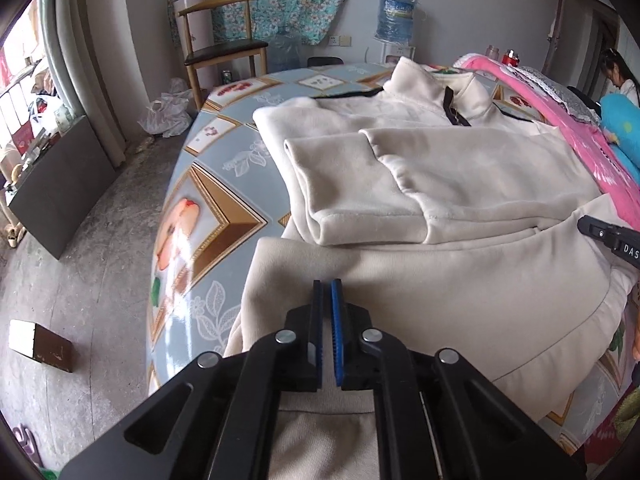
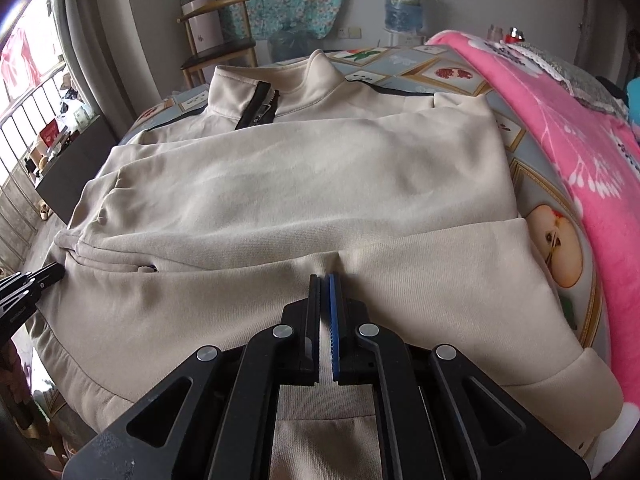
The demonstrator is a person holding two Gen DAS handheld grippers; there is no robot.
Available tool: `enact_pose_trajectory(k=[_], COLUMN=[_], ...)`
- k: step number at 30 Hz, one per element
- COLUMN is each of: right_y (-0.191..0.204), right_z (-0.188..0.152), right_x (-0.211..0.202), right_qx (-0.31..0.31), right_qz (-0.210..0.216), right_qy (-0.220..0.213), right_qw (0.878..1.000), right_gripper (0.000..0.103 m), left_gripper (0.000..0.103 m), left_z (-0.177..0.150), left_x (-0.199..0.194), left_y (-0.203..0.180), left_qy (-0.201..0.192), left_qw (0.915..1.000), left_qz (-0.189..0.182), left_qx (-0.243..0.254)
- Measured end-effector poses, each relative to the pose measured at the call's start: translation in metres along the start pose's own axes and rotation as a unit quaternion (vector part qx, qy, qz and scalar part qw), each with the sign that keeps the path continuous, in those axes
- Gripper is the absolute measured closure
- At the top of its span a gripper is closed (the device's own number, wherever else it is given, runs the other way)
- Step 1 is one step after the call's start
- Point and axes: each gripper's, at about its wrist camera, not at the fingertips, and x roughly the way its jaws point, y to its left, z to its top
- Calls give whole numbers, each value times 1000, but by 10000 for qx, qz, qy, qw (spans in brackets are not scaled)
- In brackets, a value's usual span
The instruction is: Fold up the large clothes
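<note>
A cream zip-neck sweatshirt [image 1: 460, 168] lies front up on the patterned table, collar at the far end, both sleeves folded across the chest. Its lower part is folded up toward the chest. My left gripper [image 1: 327, 285] is shut on the sweatshirt's folded lower edge near its left side. My right gripper [image 2: 325, 280] is shut on the same folded edge of the sweatshirt [image 2: 304, 184], where the cloth puckers at the fingertips. The right gripper's tip shows at the right edge of the left wrist view [image 1: 608, 236]. The left gripper's tip shows at the left edge of the right wrist view [image 2: 32, 280].
The table [image 1: 208, 216] has a glossy fruit-print cover. A pink blanket [image 2: 580, 132] lies along its right side. A wooden chair [image 1: 224, 44], water bottles [image 1: 394, 16] and a plastic bag [image 1: 168, 112] stand beyond the far end. A small box [image 1: 40, 344] sits on the floor at left.
</note>
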Motion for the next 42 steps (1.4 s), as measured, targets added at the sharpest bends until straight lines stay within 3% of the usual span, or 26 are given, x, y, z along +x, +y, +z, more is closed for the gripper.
enact_pose_trajectory(k=[2, 4, 8, 10, 14, 19, 23, 26, 31, 35, 40, 42], right_y=[-1, -2, -2, -4, -7, -11, -15, -23, -20, -1, 12, 12], right_z=[0, 0, 0, 1, 2, 2, 2, 1, -12, -36, -59, -58], right_x=[0, 0, 1, 0, 1, 1, -3, -22, -70, -77, -44, -39], right_qx=[42, 61, 98, 138, 216, 278, 377, 479, 123, -253, -267, -211], right_qz=[39, 51, 50, 76, 174, 287, 391, 506, 833, 1259, 1156, 1143], right_qy=[3, -1, -9, 4, 55, 69, 57, -156, -485, -90, 506, 408], right_qw=[10000, 10000, 9999, 9999, 9996, 9992, 9985, 9975, 9953, 9917, 9916, 9924], right_gripper=[99, 99, 99, 99, 99, 99, 96, 84, 83, 83, 83, 84], left_gripper=[97, 96, 95, 95, 95, 92, 92, 92, 92, 92, 92, 92], left_z=[2, 5, 3, -1, -10, -13, -13, -11, -6, -1, 1, 1], left_x=[-17, -37, -47, -43, -23, -1, 7, 7, 11, 15, 17, 17], left_y=[-5, -21, -79, -106, -137, -135, -126, -130, -129, -128, -126, -126], left_qy=[-228, -420, -220, -37, 121, 263, 283, 204, 141, 130, 133, 136], left_qw=[9994, 9949, 9713, 9613, 9617, 9686, 9695, 9720, 9747, 9765, 9767, 9766], left_qz=[-260, -913, -2269, -2602, -2470, -2229, -2263, -2101, -1966, -1903, -1924, -1937], left_qx=[-24, 76, 675, 908, 1187, 1070, 898, 1034, 1055, 1008, 945, 921])
